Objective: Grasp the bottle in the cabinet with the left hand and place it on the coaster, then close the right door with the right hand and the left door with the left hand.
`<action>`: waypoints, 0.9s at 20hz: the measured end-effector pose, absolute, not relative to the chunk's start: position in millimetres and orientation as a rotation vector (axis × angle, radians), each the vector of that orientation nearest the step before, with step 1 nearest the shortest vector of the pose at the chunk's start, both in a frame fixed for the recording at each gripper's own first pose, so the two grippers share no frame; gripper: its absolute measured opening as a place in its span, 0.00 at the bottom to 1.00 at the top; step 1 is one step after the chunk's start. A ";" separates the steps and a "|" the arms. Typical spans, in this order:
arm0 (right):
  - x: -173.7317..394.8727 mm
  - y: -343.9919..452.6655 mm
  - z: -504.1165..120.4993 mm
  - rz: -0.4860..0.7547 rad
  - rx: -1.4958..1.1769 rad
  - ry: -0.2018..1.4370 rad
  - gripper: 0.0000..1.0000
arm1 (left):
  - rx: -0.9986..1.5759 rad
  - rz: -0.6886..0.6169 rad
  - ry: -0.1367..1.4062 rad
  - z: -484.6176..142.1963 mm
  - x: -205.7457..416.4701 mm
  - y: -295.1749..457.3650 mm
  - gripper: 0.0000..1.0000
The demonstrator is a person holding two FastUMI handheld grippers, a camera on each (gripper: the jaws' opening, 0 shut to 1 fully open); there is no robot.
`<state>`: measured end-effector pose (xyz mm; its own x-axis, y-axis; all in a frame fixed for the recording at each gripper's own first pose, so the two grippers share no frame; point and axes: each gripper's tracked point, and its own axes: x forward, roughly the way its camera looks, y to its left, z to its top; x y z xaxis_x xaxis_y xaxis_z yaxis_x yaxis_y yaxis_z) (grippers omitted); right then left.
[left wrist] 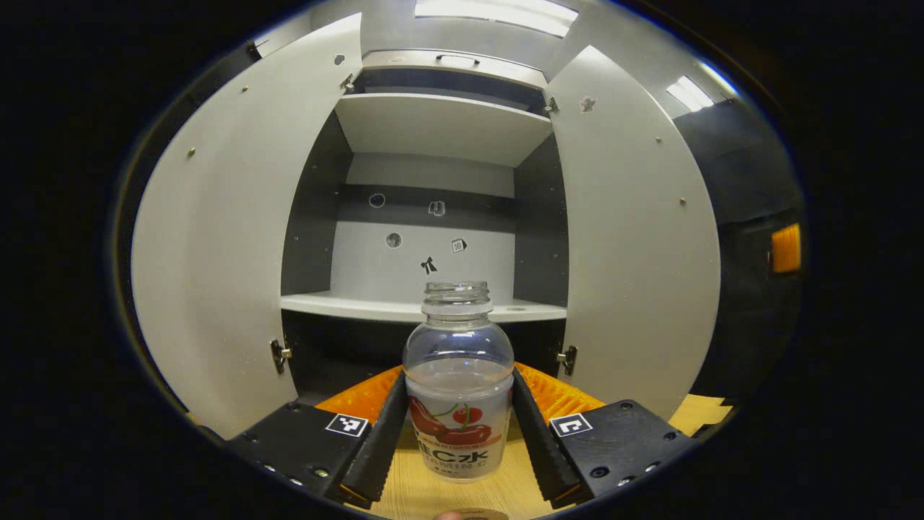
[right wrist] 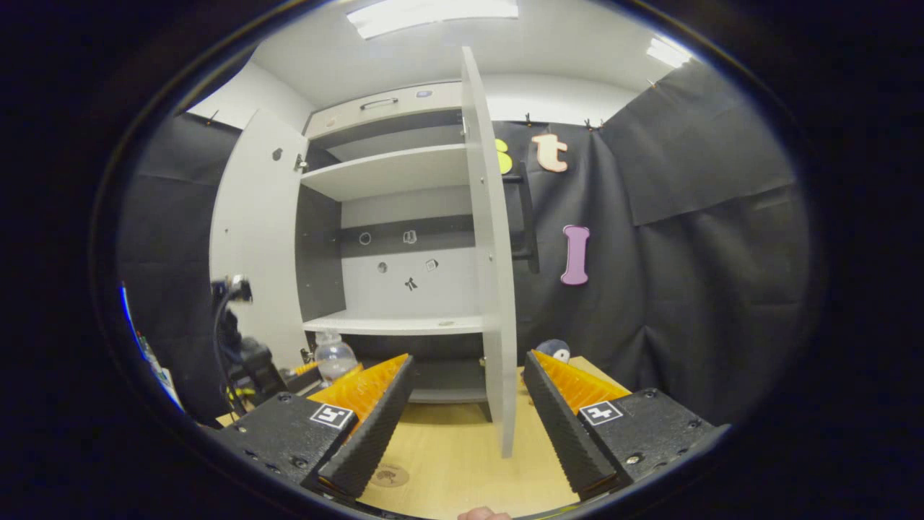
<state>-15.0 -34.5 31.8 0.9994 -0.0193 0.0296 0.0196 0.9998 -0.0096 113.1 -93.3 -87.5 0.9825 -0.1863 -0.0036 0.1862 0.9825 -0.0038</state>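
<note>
A clear, capless bottle (left wrist: 458, 383) with a cherry label stands upright between the fingers of my left gripper (left wrist: 458, 370), which is shut on it just above the wooden table (left wrist: 404, 495) in front of the cabinet. The cabinet's left door (left wrist: 216, 253) and right door (left wrist: 635, 238) both stand wide open. In the right gripper view, my right gripper (right wrist: 468, 357) is open and holds nothing. The right door (right wrist: 494, 289) shows edge-on beyond its fingers. The bottle (right wrist: 336, 355) is low at the left. A round coaster (right wrist: 390, 475) lies on the table by my left finger.
The cabinet's lower shelf (left wrist: 390, 309) and upper shelf (left wrist: 440, 123) are bare, with small stickers on the back wall. Black cloth (right wrist: 686, 289) hangs to the right of the cabinet. A small dark round object (right wrist: 554, 349) sits on the table behind the right door.
</note>
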 end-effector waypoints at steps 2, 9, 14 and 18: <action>-18.6 -30.3 36.1 -0.005 -0.001 -0.016 0.96 | 0.014 -0.168 0.007 -114.7 94.8 -96.6 0.76; -29.2 -32.5 44.3 -0.018 -0.039 0.015 0.99 | 0.120 -0.158 0.025 -185.8 55.7 -106.0 0.76; -33.6 -40.9 48.6 -0.043 -0.048 0.029 0.99 | 0.090 -0.153 0.063 -203.5 69.7 -99.9 0.76; -34.5 -43.8 47.7 -0.050 -0.042 0.036 0.99 | 0.073 -0.133 0.078 -209.4 68.1 -97.3 0.76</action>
<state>-34.5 -43.8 47.7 0.9981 -0.0505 -0.0352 0.0489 0.9979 -0.0431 68.1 -97.3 -209.4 0.9881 -0.1299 -0.0820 0.1356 0.9885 0.0677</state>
